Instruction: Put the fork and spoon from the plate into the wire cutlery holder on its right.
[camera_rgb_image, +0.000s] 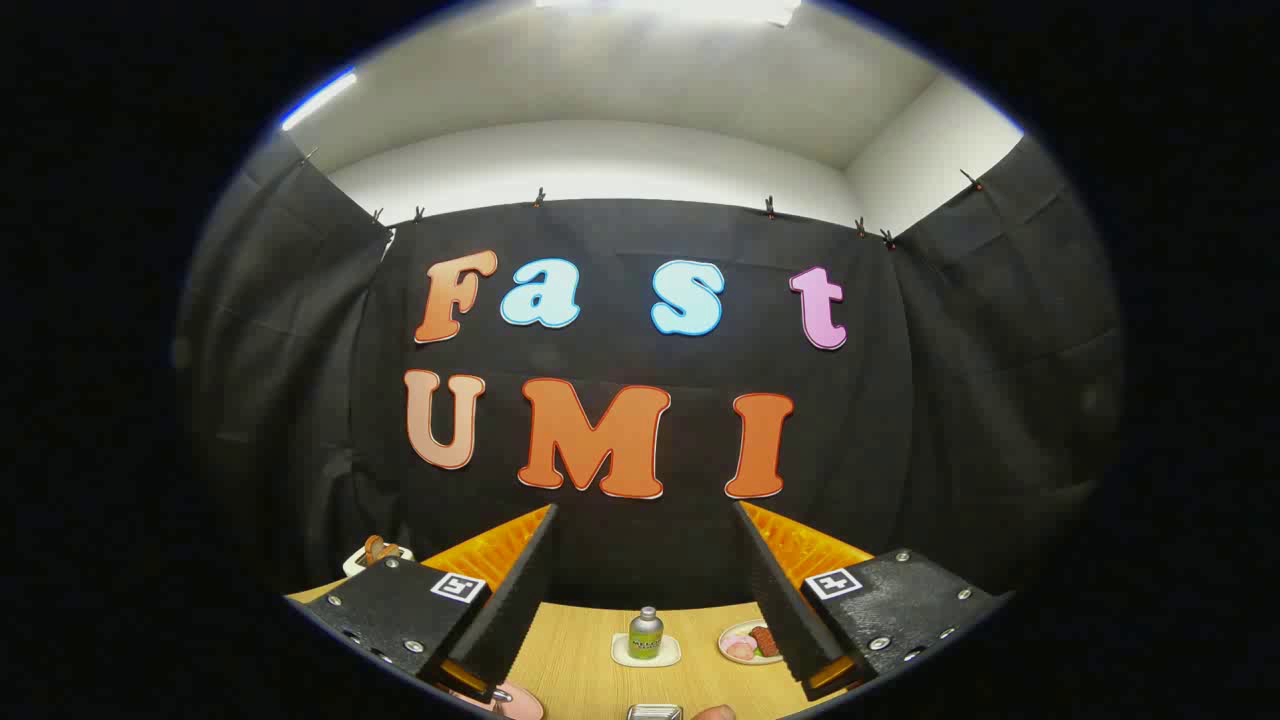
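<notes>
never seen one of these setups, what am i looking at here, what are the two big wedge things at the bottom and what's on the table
The picture comes from a fisheye camera mounted on a handheld claw, looking forward along its two fingers. Those wedges are the fingers; they stand wide apart, so the claw is open and holds nothing.

Beyond them is a wooden table in a booth draped with black cloth. Between the fingers, farther off, a small bottle stands on a white coaster. To its right sits a small plate of food. Near the left finger's base is a pink plate with a piece of cutlery, partly hidden. Past the left finger lies a white dish.
</notes>
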